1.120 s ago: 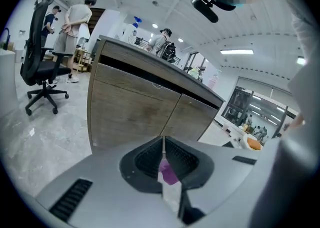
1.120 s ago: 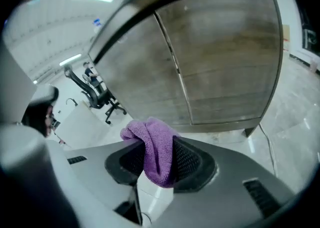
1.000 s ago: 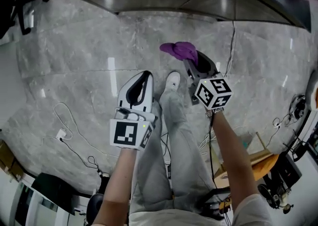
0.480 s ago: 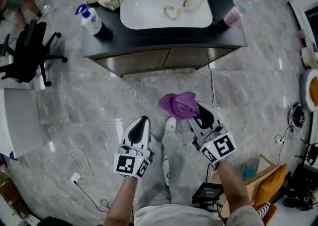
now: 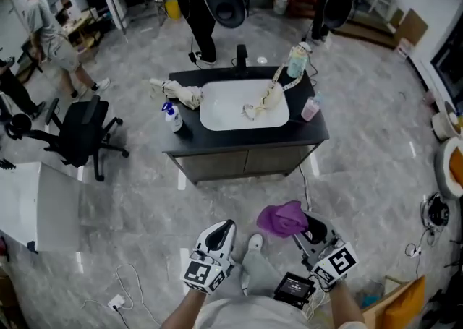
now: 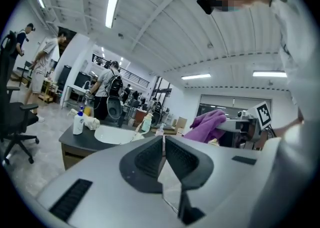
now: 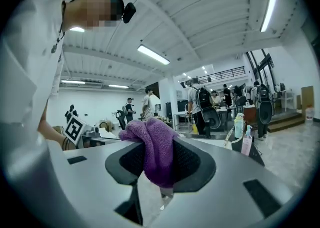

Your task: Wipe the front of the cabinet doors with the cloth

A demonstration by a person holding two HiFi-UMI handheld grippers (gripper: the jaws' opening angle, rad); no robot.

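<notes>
Purple cloth sits bunched between the jaws of the right gripper. They are clamped on its middle, so a thick fold bulges above the pads and a short tail hangs below. In the head view the same cloth hangs over the grey floor, well apart from the cabinet doors. The doors stand under the black counter with its white basin. The left gripper has its jaws pressed together with nothing between them. It hovers beside the right one, low and near the person's shoe.

Wiping has not begun, by my reading; the approach to the doors comes first. The grip looks like the main risk. The cloth is a wad, not a flat pad, so only a small lump would meet the door. If the gripper tilts, a hard jaw edge could scrape the front. Friction against the door might also drag the cloth out of the bite.

A cable trails over the floor between the person and the cabinet, and a step forward could snag it. The spray bottle and other clutter stand on the counter above the doors, so a sweep carried too high could knock them
</notes>
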